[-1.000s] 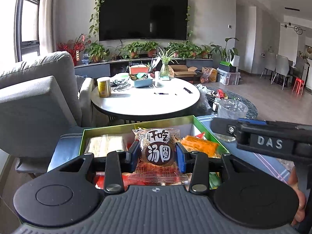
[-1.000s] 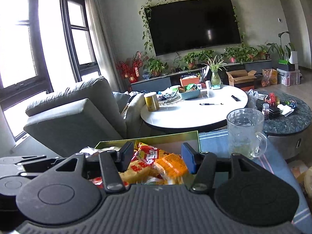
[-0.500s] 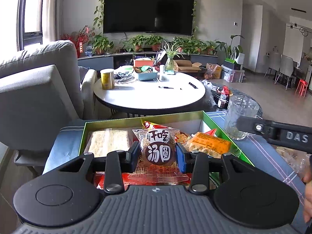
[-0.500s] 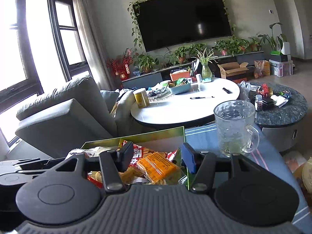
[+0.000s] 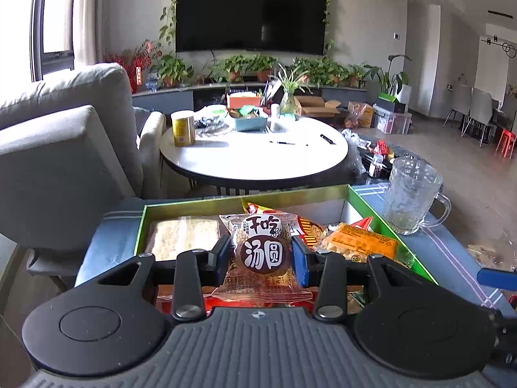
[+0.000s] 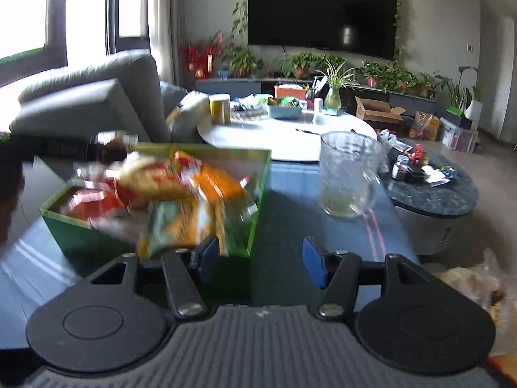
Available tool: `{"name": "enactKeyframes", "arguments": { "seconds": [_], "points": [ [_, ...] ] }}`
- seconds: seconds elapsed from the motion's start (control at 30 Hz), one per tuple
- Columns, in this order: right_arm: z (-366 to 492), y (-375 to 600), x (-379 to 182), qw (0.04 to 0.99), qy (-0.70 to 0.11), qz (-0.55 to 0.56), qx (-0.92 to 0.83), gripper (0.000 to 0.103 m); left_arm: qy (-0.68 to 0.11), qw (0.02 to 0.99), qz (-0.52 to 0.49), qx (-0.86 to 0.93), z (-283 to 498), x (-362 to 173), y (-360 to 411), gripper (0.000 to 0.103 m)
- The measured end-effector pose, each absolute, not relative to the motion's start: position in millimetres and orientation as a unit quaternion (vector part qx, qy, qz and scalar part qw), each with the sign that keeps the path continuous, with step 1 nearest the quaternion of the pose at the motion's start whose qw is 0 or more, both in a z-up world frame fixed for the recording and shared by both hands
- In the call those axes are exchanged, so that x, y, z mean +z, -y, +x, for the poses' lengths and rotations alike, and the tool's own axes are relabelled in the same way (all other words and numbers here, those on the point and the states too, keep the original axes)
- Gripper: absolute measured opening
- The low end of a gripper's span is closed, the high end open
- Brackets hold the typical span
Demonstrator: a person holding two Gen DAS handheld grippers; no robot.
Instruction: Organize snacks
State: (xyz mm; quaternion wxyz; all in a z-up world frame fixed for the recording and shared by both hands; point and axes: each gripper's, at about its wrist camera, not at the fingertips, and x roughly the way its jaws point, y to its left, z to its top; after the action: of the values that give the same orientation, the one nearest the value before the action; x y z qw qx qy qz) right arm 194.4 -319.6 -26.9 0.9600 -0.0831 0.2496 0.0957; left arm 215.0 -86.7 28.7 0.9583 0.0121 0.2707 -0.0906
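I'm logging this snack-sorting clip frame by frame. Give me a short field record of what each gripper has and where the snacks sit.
left gripper: jaws opening, pads still on the brown-label snack packet, held above the box
right gripper: jaws opening, nothing between them
green box: holds mixed snack packets, orange packet on its right side
glass mug: upright on the blue cloth, right of the box

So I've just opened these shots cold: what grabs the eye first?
The clear snack packet with a big brown disc, gripped in the left tool over the green box heaped with bright wrappers. Then the glass mug right of the box, and the huge black TV framed by trailing vines.
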Motion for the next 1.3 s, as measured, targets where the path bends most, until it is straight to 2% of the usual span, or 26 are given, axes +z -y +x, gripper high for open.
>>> {"name": "enactKeyframes", "arguments": {
  "seconds": [0.1,0.2,0.73,0.83,1.03,1.17,1.3],
  "points": [
    [197,318,-32,0.958,-0.256,-0.090,0.097,0.066,-0.270,0.958,0.015,-0.091,214,26,90,0.050],
    [203,311,-33,0.957,-0.256,-0.091,0.102,0.066,-0.260,0.960,0.022,-0.097,208,28,91,0.054],
    [242,290,-40,0.962,-0.255,-0.056,0.081,0.066,-0.269,0.957,0.020,-0.105,191,18,85,0.060],
    [237,292,-38,0.964,-0.248,-0.048,0.077,0.071,-0.271,0.956,0.021,-0.108,185,14,86,0.067],
    [228,298,-32,0.967,-0.244,-0.036,0.072,0.073,-0.266,0.958,0.026,-0.104,169,13,88,0.068],
    [216,297,-23,0.970,-0.230,-0.028,0.078,0.080,-0.257,0.962,0.024,-0.092,156,18,85,0.070],
    [200,293,-14,0.972,-0.216,-0.025,0.089,0.080,-0.244,0.966,0.012,-0.081,137,27,79,0.074]
  ]
}}
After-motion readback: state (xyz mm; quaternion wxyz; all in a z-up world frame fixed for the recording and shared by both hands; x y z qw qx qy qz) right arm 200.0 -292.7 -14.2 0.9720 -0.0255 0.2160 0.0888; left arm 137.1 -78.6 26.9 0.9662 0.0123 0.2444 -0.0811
